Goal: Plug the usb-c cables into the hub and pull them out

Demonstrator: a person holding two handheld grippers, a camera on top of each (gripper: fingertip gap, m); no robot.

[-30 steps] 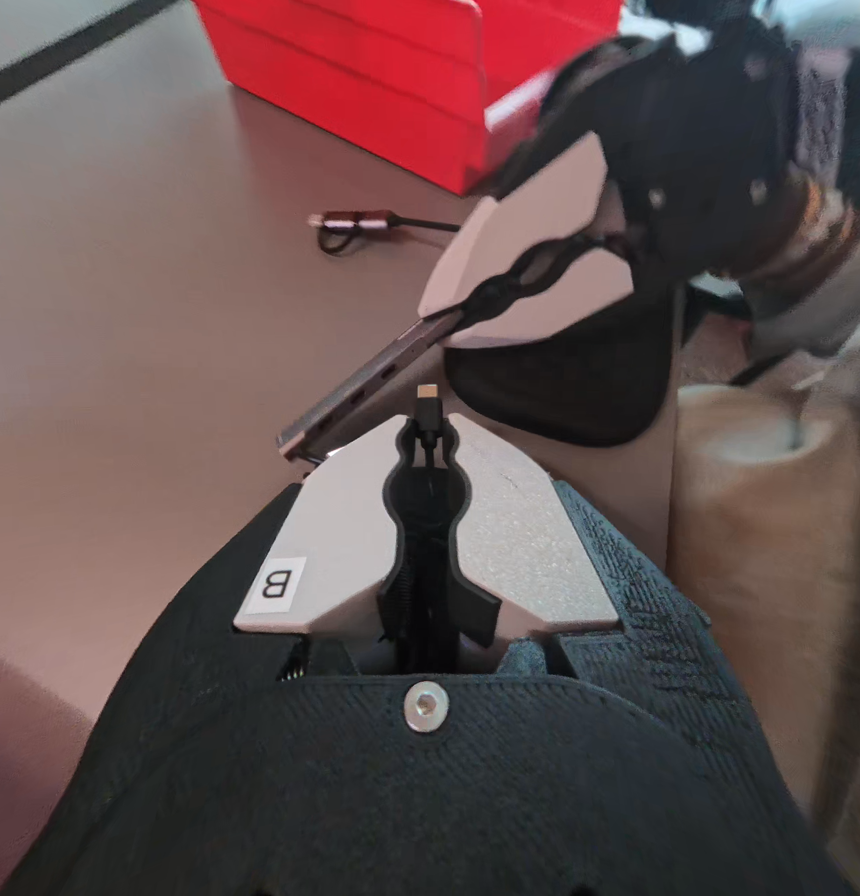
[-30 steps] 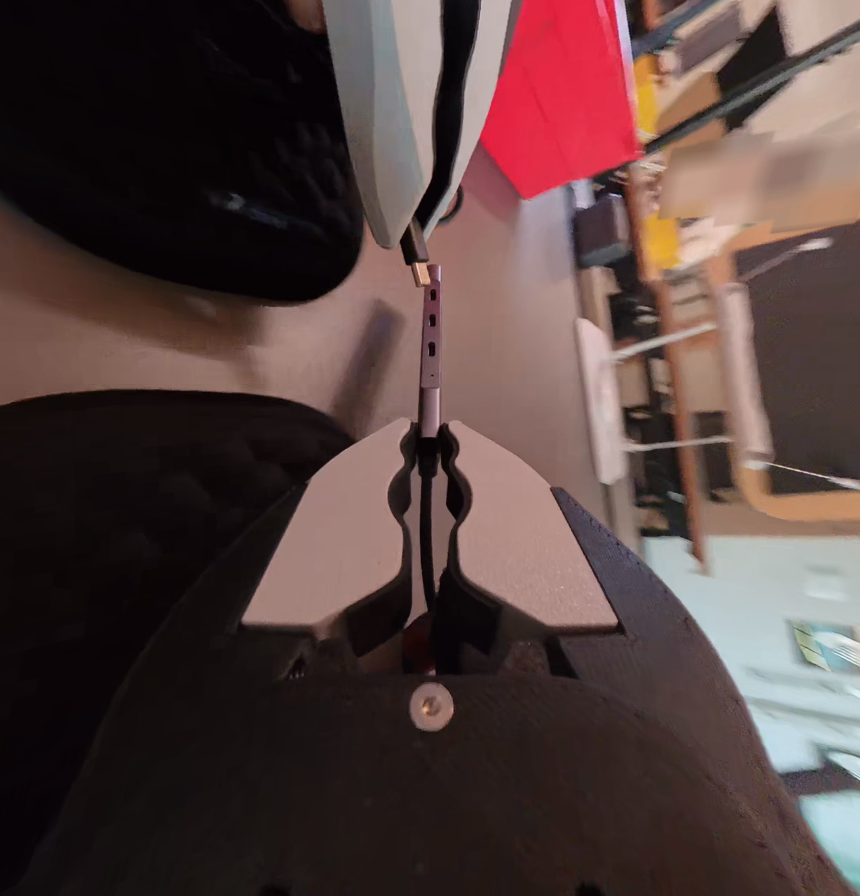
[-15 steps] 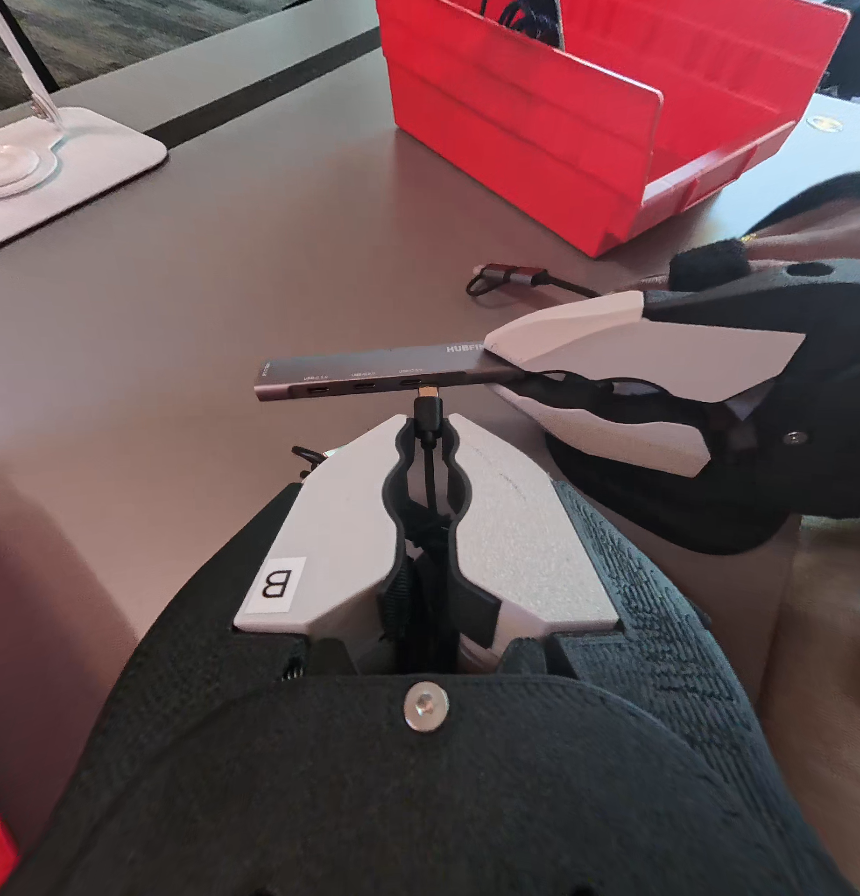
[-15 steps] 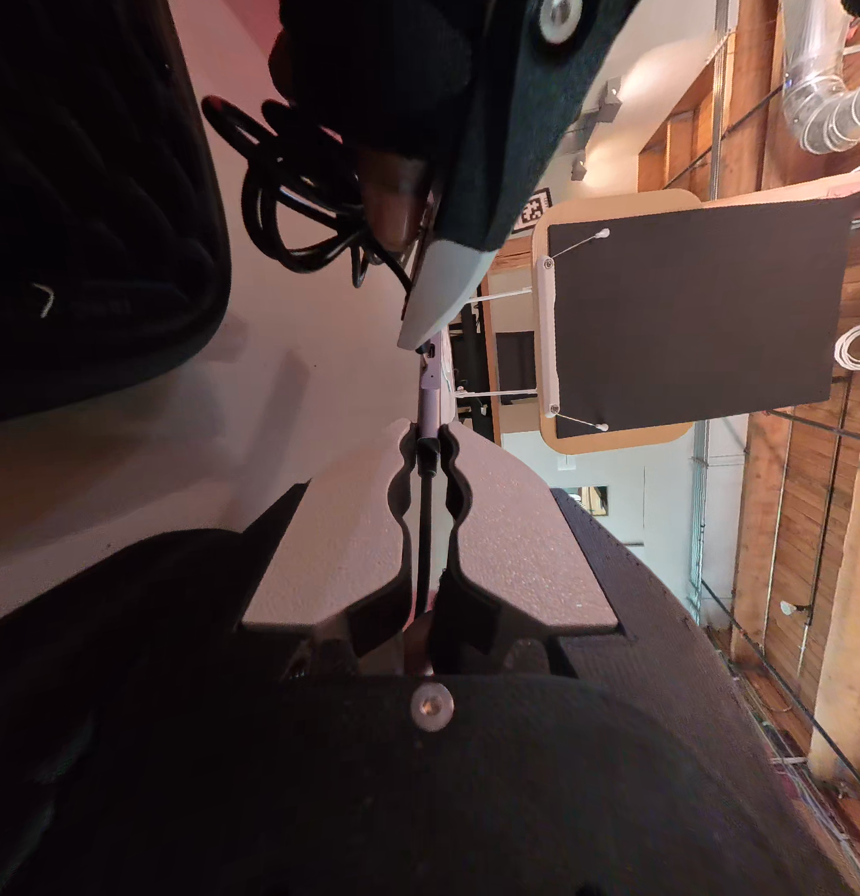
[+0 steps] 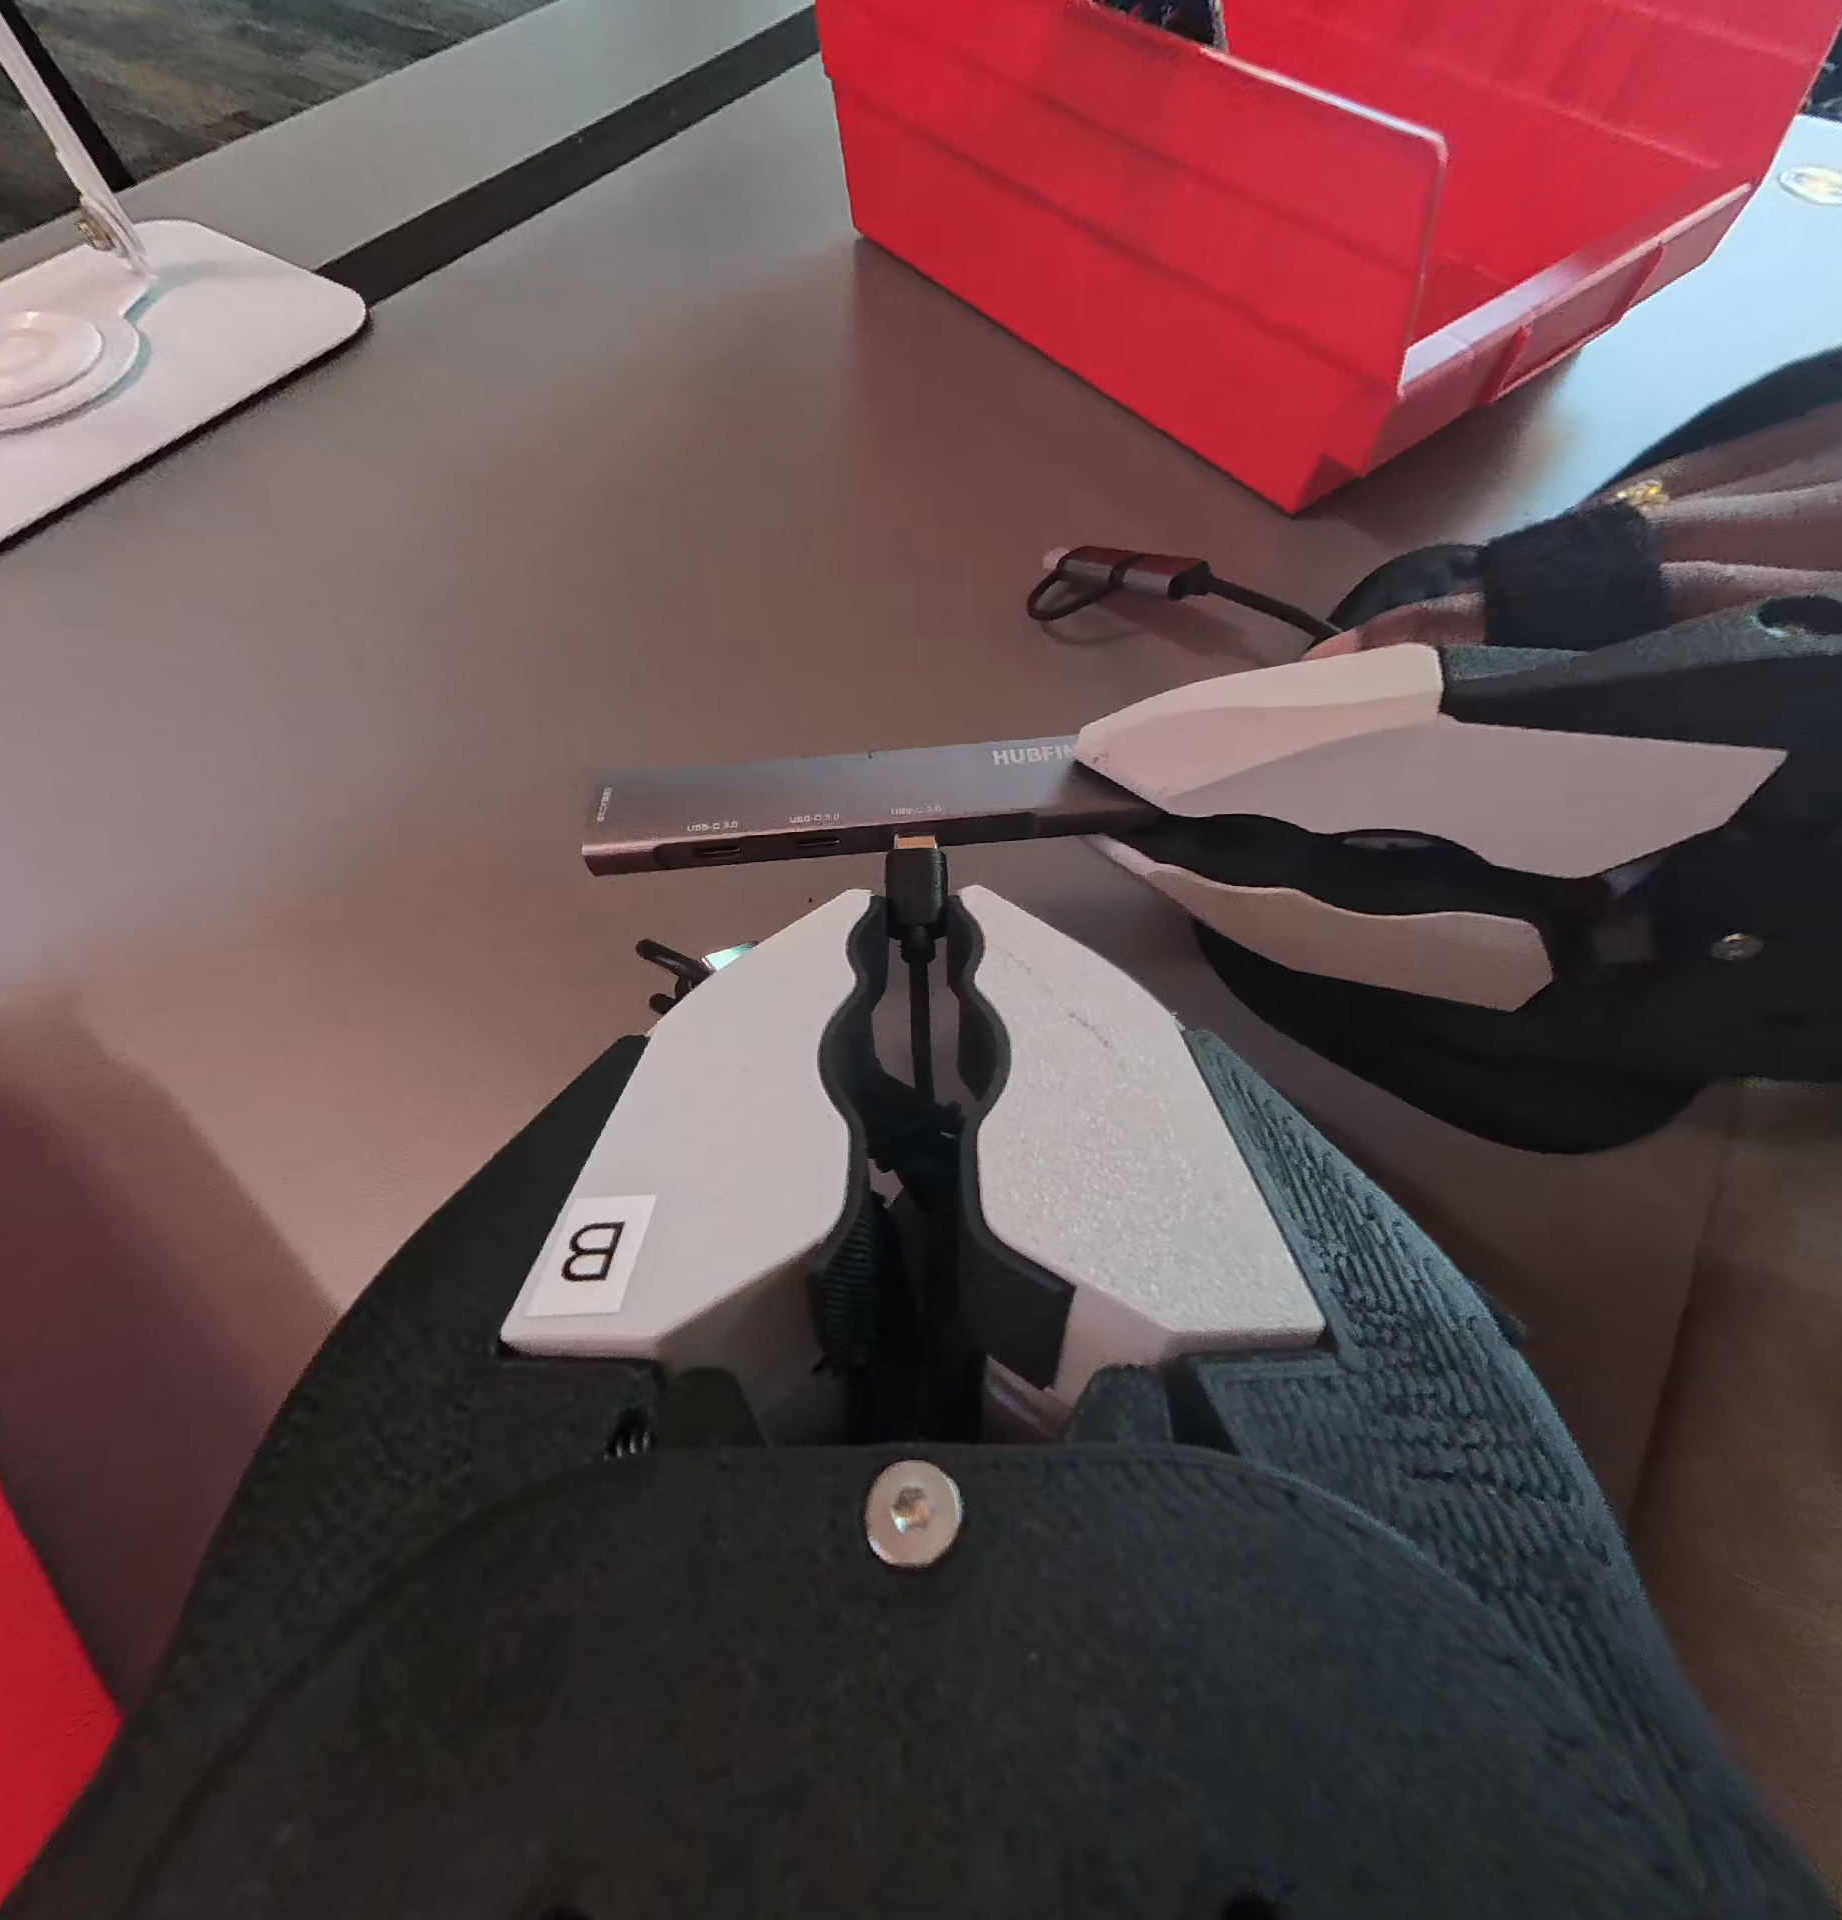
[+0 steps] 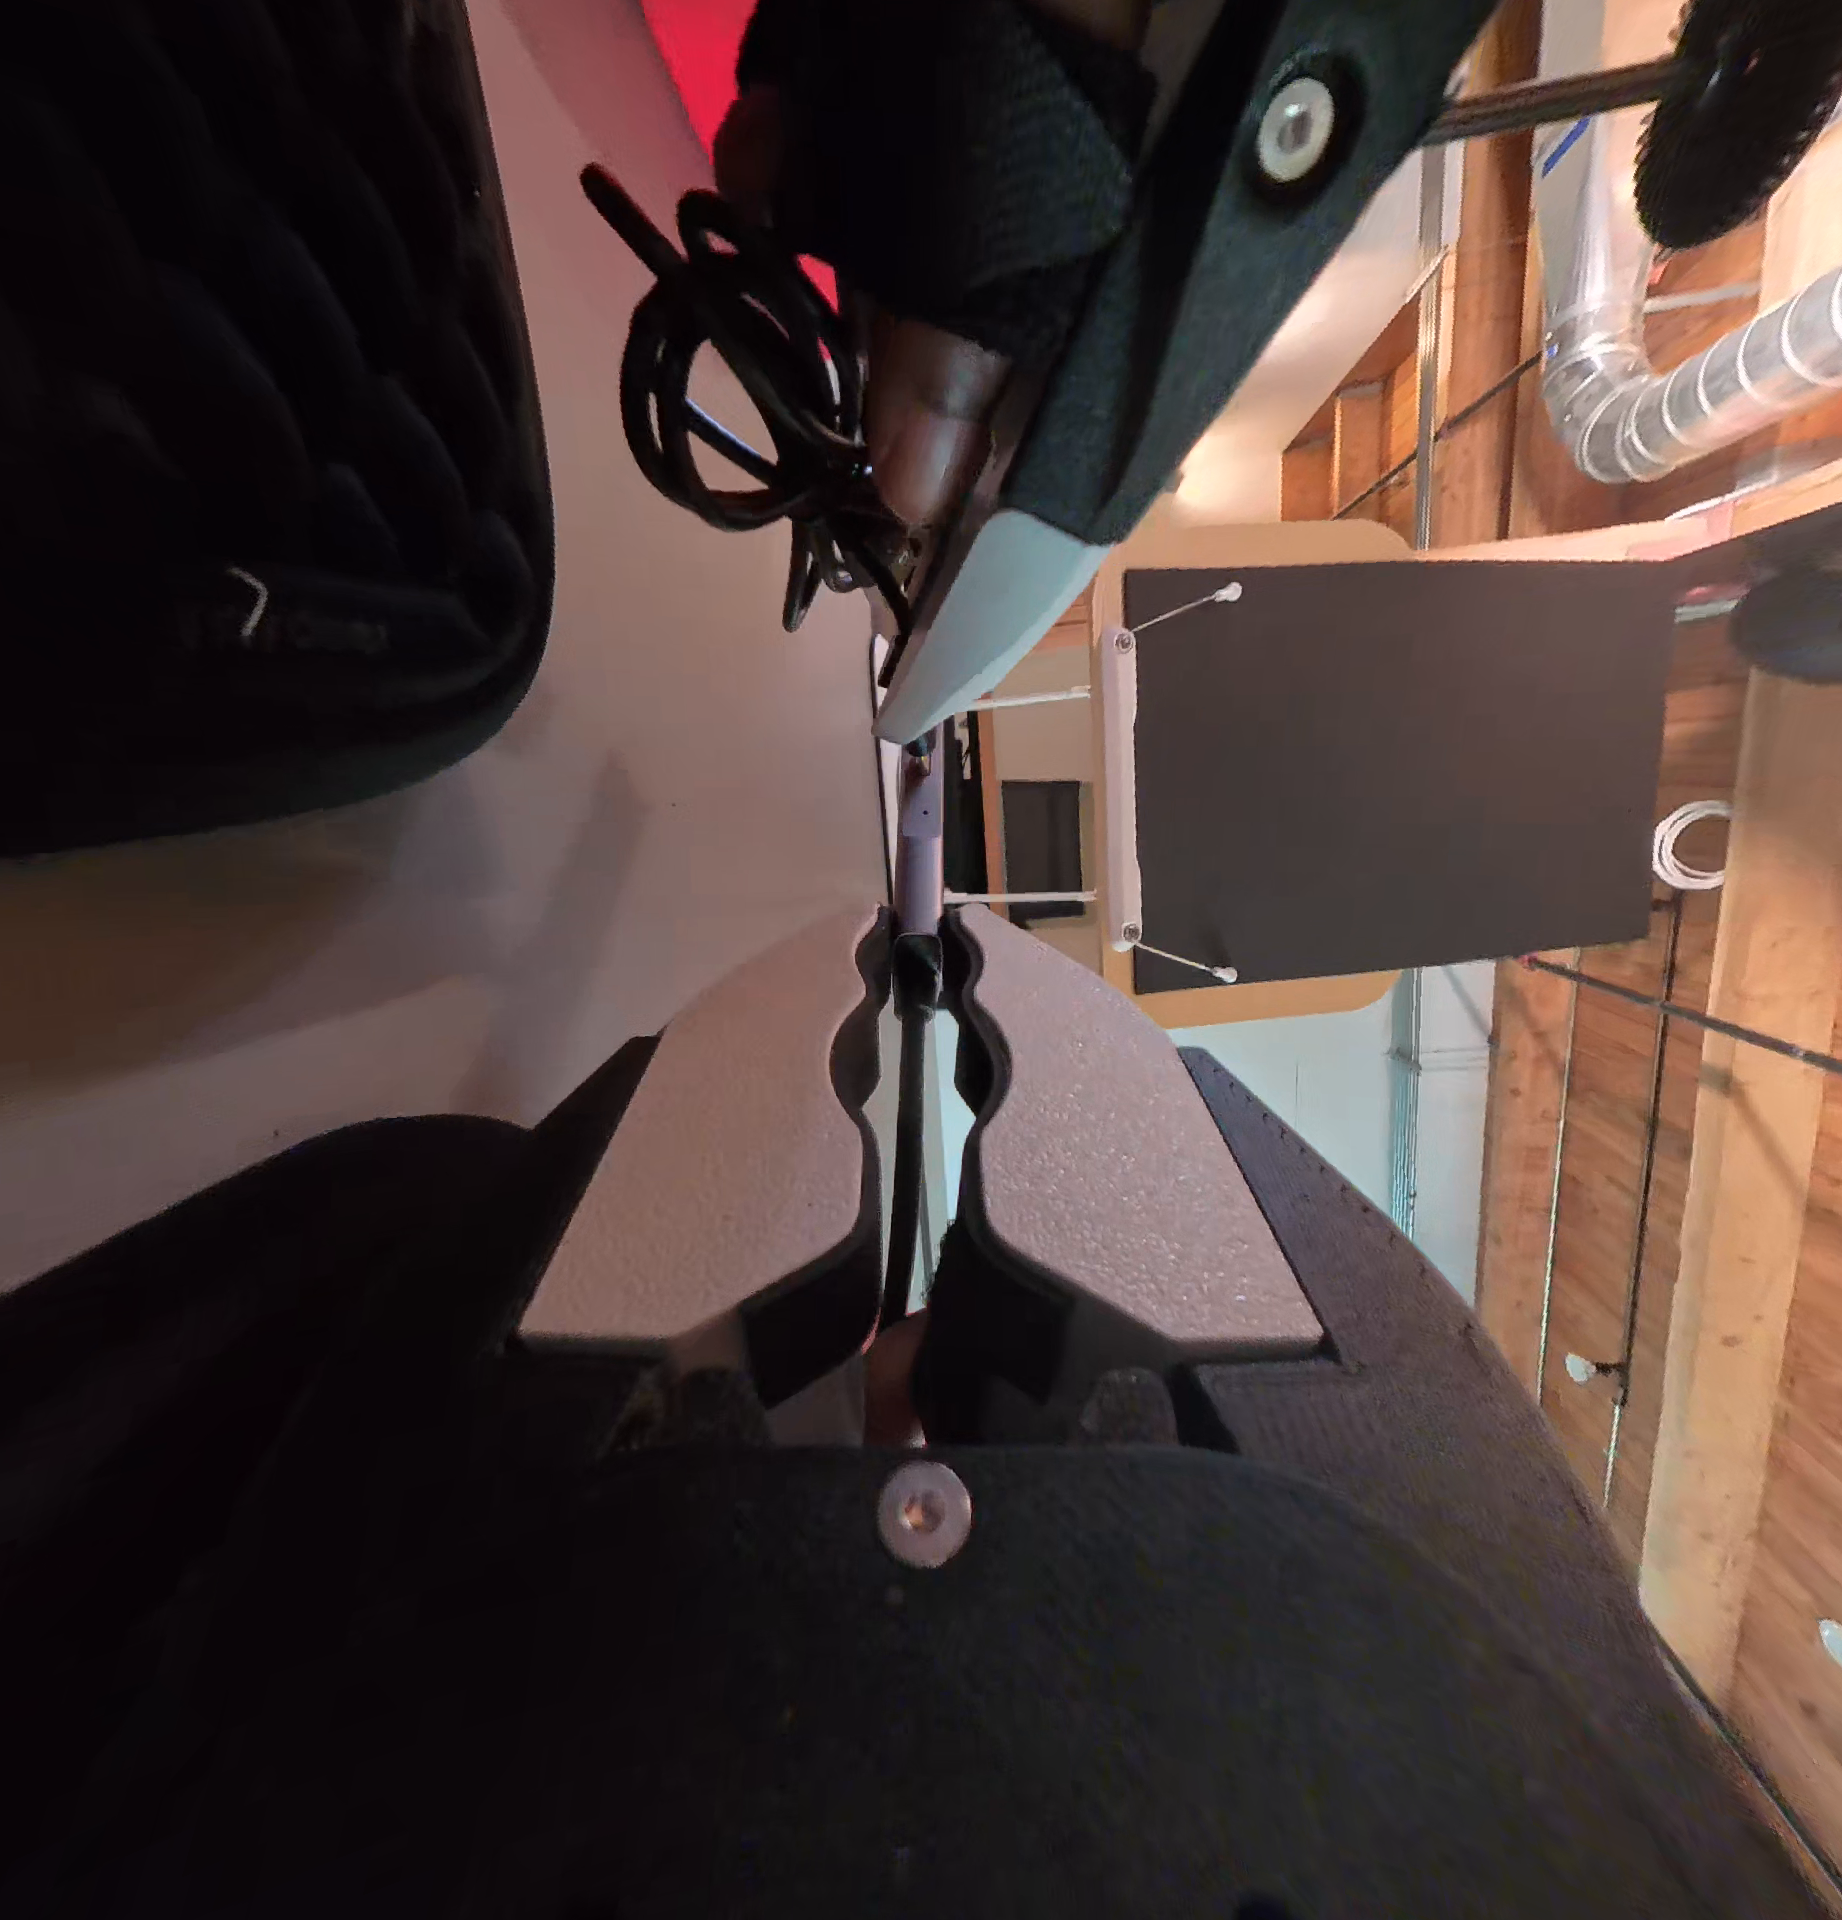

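My left gripper (image 5: 915, 906) is shut on a black usb-c cable plug (image 5: 915, 871). The plug's metal tip meets the rightmost of three side ports of the grey hub (image 5: 823, 802); how deep it sits I cannot tell. My right gripper (image 5: 1125, 805) is shut on the hub's right end and holds it level above the table. In the right wrist view the right gripper (image 6: 919, 920) clamps the hub (image 6: 919, 831) edge-on, with the left gripper (image 6: 958, 665) just beyond it. The rest of the black cable (image 6: 740, 384) hangs coiled by a hand.
A red bin (image 5: 1312, 208) stands at the back right of the brown table (image 5: 481, 623). The hub's own red-ended connectors (image 5: 1125, 571) lie on the table before it. A white stand base (image 5: 117, 353) sits far left. A black padded case (image 6: 221, 416) lies nearby. Left tips to right tips: about 4 cm.
Over the last second the right gripper swung the hub from tilted to level and side-on to the left gripper. In the last half second both barely moved; the plug tip stays at the port.
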